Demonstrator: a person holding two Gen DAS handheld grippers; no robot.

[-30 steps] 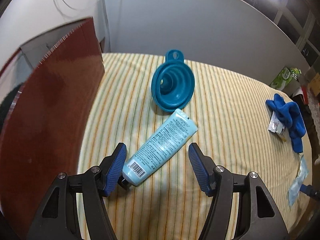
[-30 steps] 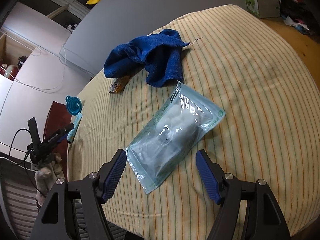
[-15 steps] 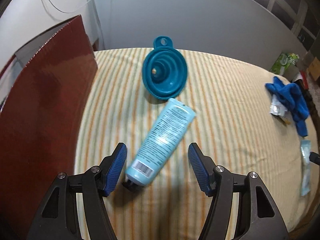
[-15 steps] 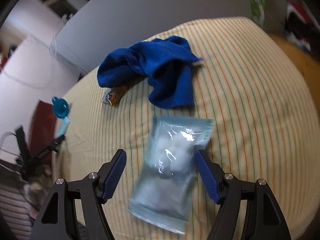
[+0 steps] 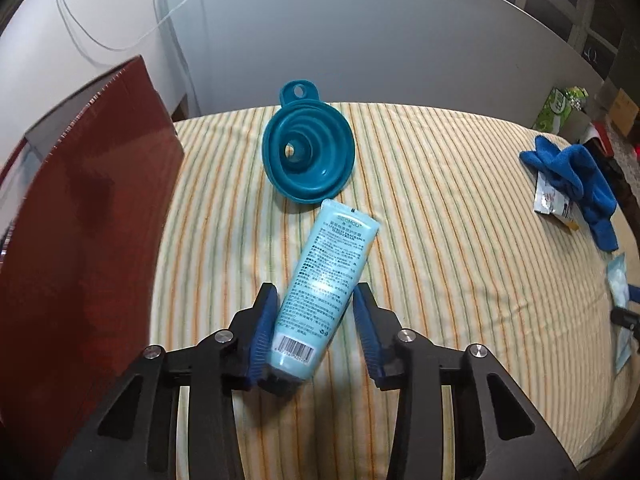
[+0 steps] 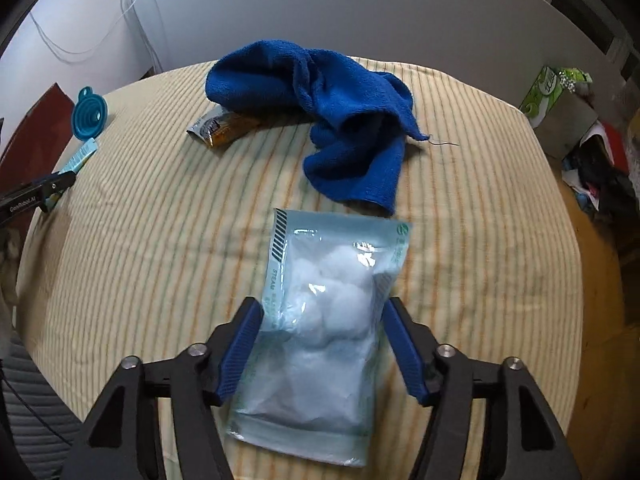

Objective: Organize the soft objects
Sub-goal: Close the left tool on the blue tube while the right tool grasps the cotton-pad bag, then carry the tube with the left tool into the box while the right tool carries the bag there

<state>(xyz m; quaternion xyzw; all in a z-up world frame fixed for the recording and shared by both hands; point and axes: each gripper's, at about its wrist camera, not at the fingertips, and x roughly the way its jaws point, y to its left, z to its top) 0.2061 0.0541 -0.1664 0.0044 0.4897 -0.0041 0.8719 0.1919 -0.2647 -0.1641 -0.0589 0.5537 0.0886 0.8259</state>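
A light blue cream tube (image 5: 324,284) lies on the striped cloth, its cap end between my left gripper's (image 5: 315,312) blue fingers; the jaws have narrowed and the left pad touches it. A teal folding funnel (image 5: 308,156) lies just beyond the tube. A clear bag of cotton balls (image 6: 324,320) lies between the open fingers of my right gripper (image 6: 323,344), which straddle it. A crumpled blue towel (image 6: 340,120) lies past the bag, partly over a snack packet (image 6: 222,126).
The table (image 6: 480,240) has a yellow striped cloth. A dark red board (image 5: 72,248) stands along its left edge. A green tissue box (image 6: 548,92) and clutter sit off the far right. A grey wall runs behind.
Both grippers moved forward and lower over their objects. The left jaws narrowed around the tube. The right gripper turned to line up with the cotton bag, now between its fingers.
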